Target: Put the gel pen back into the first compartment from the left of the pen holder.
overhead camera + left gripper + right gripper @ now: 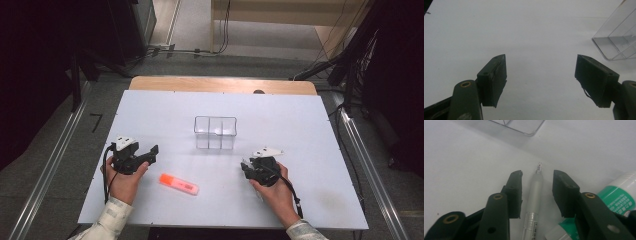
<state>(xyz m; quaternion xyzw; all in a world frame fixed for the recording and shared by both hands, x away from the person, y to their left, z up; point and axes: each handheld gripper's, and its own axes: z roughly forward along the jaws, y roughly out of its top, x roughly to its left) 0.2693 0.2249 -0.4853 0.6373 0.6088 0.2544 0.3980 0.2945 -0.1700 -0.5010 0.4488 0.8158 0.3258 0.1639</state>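
A clear pen (533, 195) lies on the white table (300, 125), its tip pointing away. My right gripper (537, 176) is open and straddles it, with a jaw on each side and a small gap to each. A green-and-white glue stick (621, 197) lies just right of the right jaw. In the high view my right gripper (246, 166) is low at the table's front right. My left gripper (150, 155) rests at the front left, and its jaws stand wide open (541, 60) over bare table. An orange highlighter (179, 184) lies between the two hands.
A clear plastic box with compartments (215, 132) stands at the table's centre, beyond both grippers; its corner (616, 37) shows at the upper right of the left gripper view and its edge (524, 127) at the top of the right gripper view. Floor rails run along both table sides.
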